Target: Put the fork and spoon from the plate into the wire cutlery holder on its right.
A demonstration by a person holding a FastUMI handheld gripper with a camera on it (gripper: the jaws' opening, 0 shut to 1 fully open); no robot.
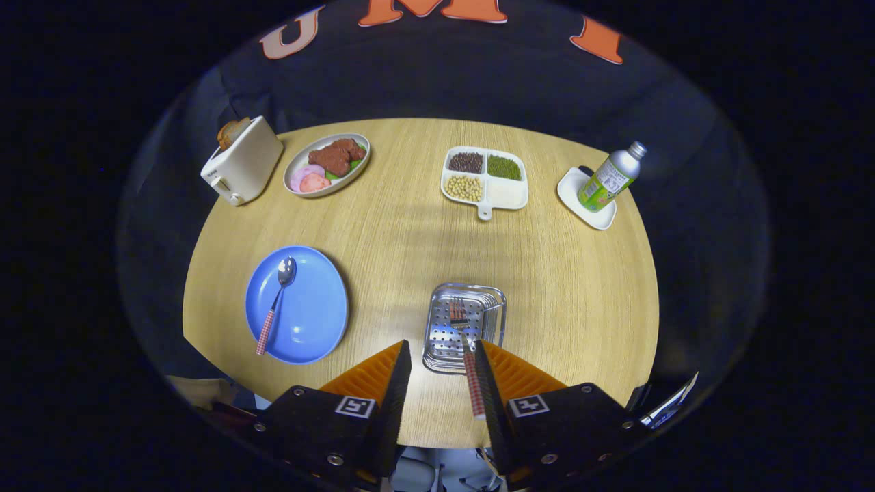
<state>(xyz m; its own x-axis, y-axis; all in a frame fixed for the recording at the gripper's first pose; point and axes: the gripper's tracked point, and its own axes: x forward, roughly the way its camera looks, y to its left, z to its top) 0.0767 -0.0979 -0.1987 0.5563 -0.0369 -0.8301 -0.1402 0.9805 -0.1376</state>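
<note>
blue plate [311,321], red-checked spoon [275,305] handle, orange-fingered claw [441,369]

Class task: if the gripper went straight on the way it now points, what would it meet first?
Most likely the wire cutlery holder, just ahead of the open gripper; the fork rests along one finger, tines over it.

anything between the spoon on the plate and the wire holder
Nothing visible. Bare table lies between the spoon on the blue plate and the holder. The hand-held gripper is open; the fork leans on one finger, tines in the holder.
</note>
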